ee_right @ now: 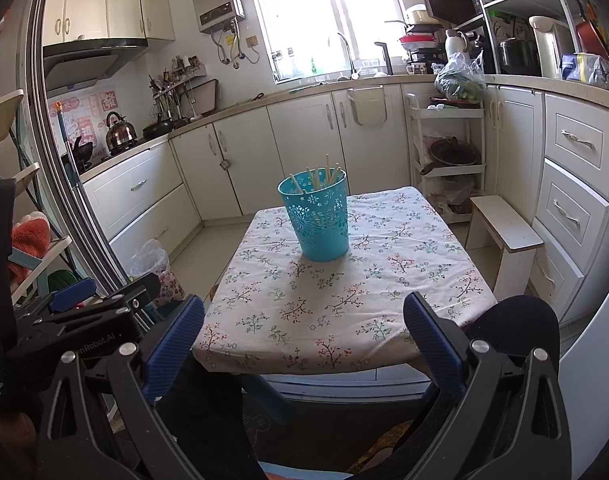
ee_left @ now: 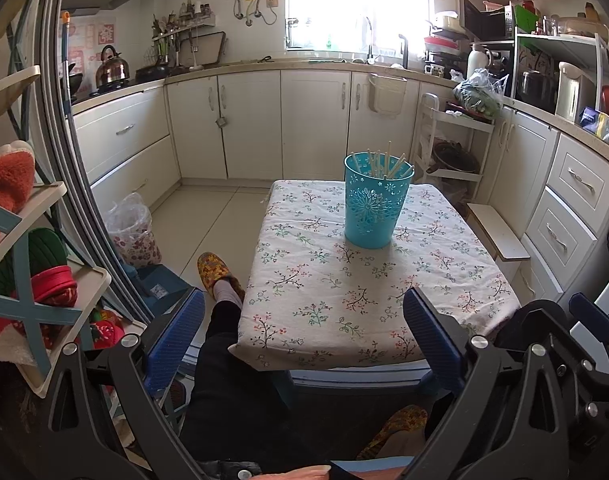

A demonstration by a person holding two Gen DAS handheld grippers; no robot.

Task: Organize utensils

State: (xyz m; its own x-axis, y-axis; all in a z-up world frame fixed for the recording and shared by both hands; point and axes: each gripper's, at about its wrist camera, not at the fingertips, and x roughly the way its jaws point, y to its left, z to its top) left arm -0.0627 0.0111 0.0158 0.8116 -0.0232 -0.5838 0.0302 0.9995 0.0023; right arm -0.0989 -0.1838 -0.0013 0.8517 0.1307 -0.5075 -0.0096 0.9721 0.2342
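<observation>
Centrally toward the far edge of the small table [ee_left: 384, 292] stands a teal perforated cup [ee_left: 374, 208], upright on the floral tablecloth [ee_left: 312, 280], its wider mouth up and its narrower base resting on the cloth. Inside it a bundle of pale chopsticks [ee_left: 386, 164] stands on end; their long axes run roughly vertical, tips pointing up past the rim, and they fan out slightly, some leaning toward the right side of the cup and one rising taller than the others. In the right wrist view the same chopsticks [ee_right: 322, 174] lean toward the far right of the cup's [ee_right: 318, 220] rim.

Both grippers are held back at the near edge of the table, well apart from the cup. The left gripper [ee_left: 304, 328] is spread wide, its blue-padded fingers [ee_left: 176, 340] holding nothing, with the near left corner of the table showing between them. The right gripper [ee_right: 304, 328] is likewise released and holds nothing, its pads [ee_right: 432, 344] framing the table's near edge.

Below the table edge the person's dark-trousered legs [ee_left: 220, 360] show, with a patterned slipper [ee_left: 218, 272] on the floor tiles to the left of the table. A low white stool [ee_right: 504, 224] stands beside the table's right edge.
</observation>
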